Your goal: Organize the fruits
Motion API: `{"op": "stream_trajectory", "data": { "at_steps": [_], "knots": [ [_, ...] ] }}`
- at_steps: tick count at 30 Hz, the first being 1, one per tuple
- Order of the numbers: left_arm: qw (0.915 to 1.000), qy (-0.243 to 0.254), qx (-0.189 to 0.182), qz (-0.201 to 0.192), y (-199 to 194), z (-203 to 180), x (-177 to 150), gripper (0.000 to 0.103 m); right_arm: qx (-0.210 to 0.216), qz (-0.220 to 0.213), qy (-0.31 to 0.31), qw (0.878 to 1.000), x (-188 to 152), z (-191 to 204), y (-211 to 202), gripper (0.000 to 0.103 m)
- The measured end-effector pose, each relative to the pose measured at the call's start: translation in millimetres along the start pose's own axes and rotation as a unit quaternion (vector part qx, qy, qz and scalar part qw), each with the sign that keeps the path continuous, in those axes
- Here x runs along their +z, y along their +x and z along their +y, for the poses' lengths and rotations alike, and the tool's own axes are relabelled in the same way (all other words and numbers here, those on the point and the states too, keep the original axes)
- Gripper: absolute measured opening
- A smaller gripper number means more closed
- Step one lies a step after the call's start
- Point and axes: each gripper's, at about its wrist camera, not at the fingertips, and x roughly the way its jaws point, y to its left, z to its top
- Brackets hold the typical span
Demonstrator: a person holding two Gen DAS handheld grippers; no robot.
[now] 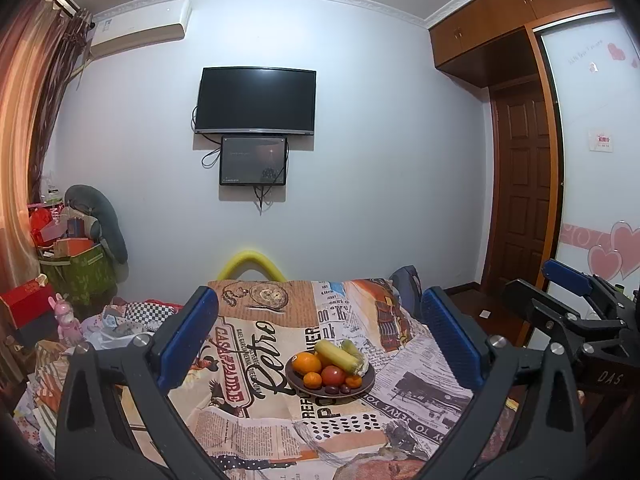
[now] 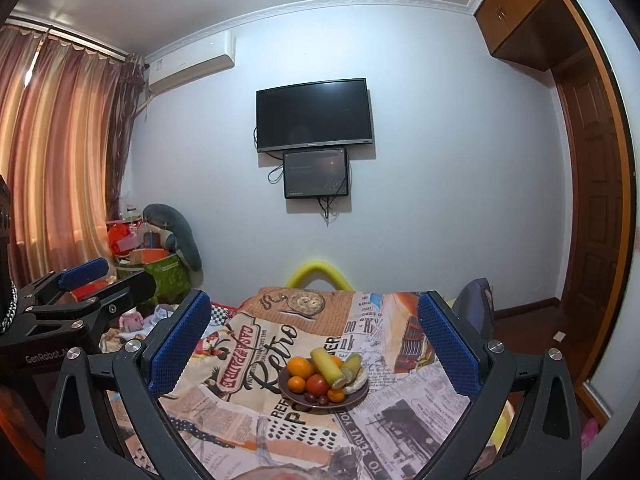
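A brown plate [image 1: 362, 391] [image 2: 360, 397] stands on a table covered with a newspaper-print cloth [image 1: 248, 412] [image 2: 240, 412]. It holds a large orange [image 1: 306, 363] [image 2: 300, 367], a yellow corn cob [image 1: 339, 356] [image 2: 327, 367], a red tomato [image 1: 333, 375] [image 2: 317, 385], small tangerines and dark grapes. My left gripper [image 1: 320, 340] is open, well short of the plate, nothing between its blue pads. My right gripper [image 2: 316, 340] is open too, held level short of the plate. Each gripper shows at the edge of the other's view.
Boxes, bags and a pink toy [image 1: 66, 318] are heaped at the left under a curtain. A television [image 1: 256, 100] hangs on the far wall. A yellow foam arc [image 1: 252, 264] rises behind the table. A brown door [image 1: 520, 200] is at the right.
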Motion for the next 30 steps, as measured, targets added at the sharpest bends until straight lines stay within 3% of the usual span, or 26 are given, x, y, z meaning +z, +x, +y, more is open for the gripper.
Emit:
{"op": "stream_trajectory", "data": {
  "at_steps": [30],
  "knots": [
    [0.9997,-0.002,-0.019,0.014,5.6,0.0,-0.3,0.103,0.002,-0.001,0.003,1.0,4.2,2.1,-1.9,0.103]
  ]
}}
